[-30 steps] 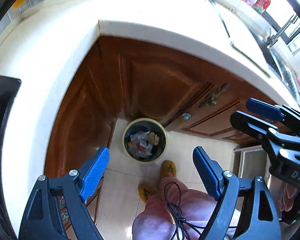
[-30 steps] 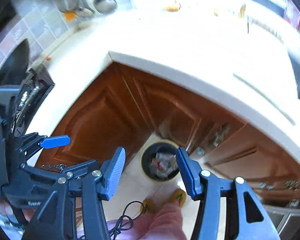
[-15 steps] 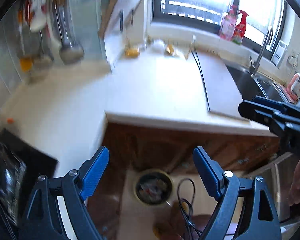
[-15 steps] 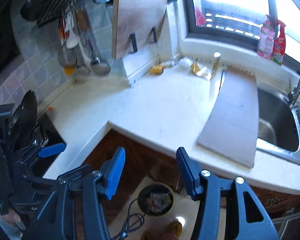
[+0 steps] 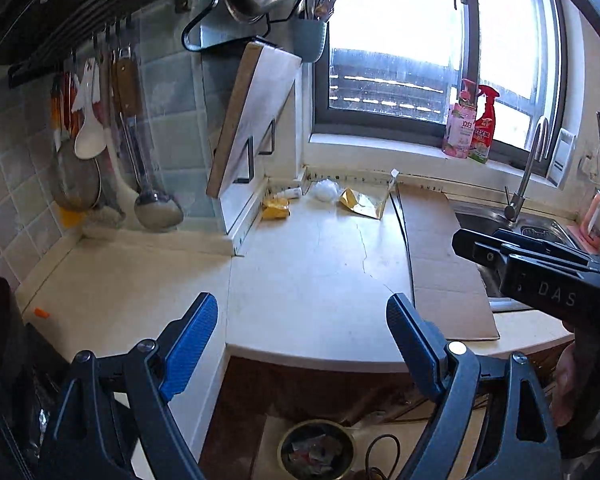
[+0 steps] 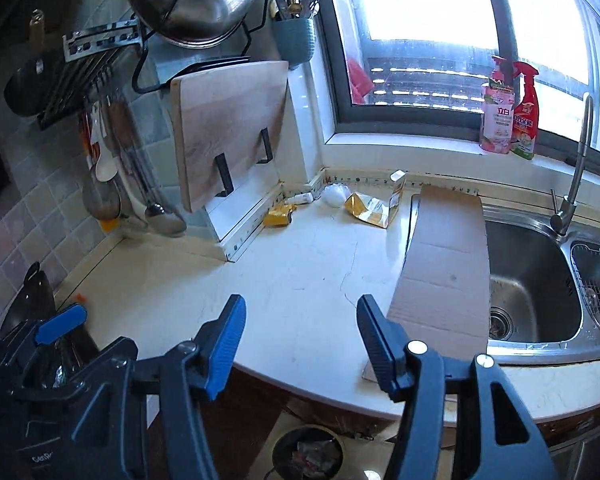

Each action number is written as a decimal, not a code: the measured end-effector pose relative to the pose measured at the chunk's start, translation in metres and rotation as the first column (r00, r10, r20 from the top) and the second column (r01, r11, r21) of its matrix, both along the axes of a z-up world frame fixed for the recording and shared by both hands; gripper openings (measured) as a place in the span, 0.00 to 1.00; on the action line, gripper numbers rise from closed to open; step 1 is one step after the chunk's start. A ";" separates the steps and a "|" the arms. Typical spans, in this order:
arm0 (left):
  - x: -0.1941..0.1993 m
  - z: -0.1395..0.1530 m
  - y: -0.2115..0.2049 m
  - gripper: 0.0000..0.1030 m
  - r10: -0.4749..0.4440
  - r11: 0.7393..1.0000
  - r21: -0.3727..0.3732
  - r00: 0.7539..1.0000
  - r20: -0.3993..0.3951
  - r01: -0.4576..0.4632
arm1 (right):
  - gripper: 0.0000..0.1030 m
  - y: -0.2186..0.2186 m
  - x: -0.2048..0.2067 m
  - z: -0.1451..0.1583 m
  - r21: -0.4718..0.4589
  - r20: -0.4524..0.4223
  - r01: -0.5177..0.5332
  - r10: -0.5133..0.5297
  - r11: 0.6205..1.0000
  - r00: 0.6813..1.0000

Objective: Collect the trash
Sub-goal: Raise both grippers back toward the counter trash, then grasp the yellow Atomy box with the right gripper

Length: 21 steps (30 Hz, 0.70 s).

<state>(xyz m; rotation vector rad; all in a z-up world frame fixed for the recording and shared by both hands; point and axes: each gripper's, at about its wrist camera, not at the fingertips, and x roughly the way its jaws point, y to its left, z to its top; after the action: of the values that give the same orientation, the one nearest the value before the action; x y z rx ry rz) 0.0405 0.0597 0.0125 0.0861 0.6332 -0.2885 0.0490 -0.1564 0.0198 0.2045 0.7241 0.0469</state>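
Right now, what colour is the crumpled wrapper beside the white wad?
Gold wrapper; right wrist view shows it best.

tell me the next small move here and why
Probably reach the right gripper, whose empty jaws are opening, toward the gold wrapper at the back of the counter. It lies loose beside other scraps, and the bin below already holds trash.

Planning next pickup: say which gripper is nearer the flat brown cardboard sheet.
Right: right gripper, jaws opening and empty, hovers just left of the cardboard sheet; left gripper is farther left.
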 end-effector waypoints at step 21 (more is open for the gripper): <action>0.268 -0.060 -0.104 0.89 0.140 0.965 0.235 0.987 -0.081 -0.118 | 0.66 -0.134 0.275 -0.117 0.152 -0.231 0.166 -0.129 0.974 0.964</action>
<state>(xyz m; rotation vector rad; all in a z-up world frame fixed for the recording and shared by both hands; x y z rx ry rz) 0.3084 -0.0445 -0.0476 0.2531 0.7643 -0.0926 0.3242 -0.2906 -0.0975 0.4322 0.9247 -0.0579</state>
